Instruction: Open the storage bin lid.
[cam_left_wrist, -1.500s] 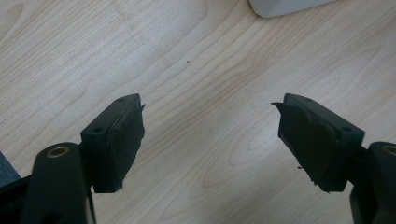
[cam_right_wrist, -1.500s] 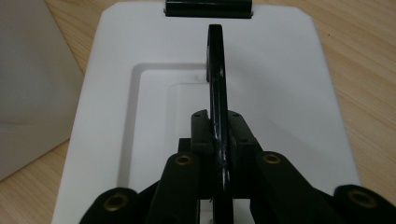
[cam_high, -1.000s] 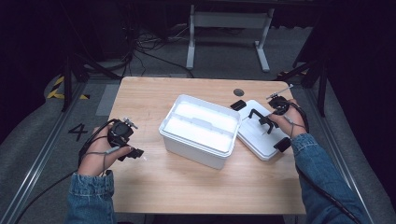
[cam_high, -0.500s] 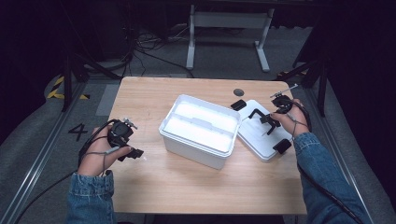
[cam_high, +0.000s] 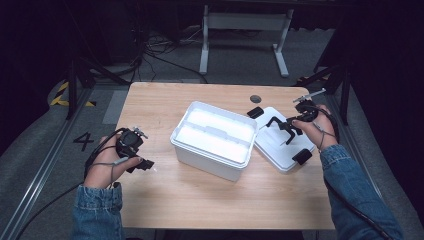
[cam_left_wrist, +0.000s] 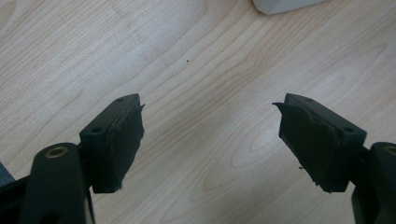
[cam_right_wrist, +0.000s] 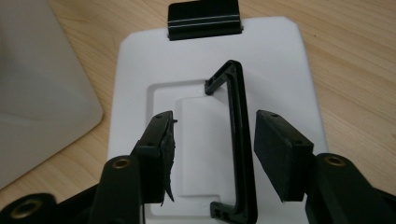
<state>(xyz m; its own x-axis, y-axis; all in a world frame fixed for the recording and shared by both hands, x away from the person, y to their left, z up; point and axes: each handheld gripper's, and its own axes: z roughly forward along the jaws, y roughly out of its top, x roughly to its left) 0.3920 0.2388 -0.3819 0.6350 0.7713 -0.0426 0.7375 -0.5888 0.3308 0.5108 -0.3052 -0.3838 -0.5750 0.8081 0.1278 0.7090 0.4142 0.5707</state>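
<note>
Two jaws of the right gripper (cam_right_wrist: 212, 154) sit spread around the lid's (cam_right_wrist: 285, 88) black handle (cam_right_wrist: 238, 140) — I think squeezing comes next; left gripper (cam_left_wrist: 210, 140) is spread over bare counter (cam_left_wrist: 196, 70).

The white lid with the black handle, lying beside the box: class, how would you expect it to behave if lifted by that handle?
The lid looks like thin moulded plastic, so probably light and fairly stiff. Its handle stands raised between the right gripper's open jaws and appears hinged, so the lid may swing. The black latch might flap.
</note>
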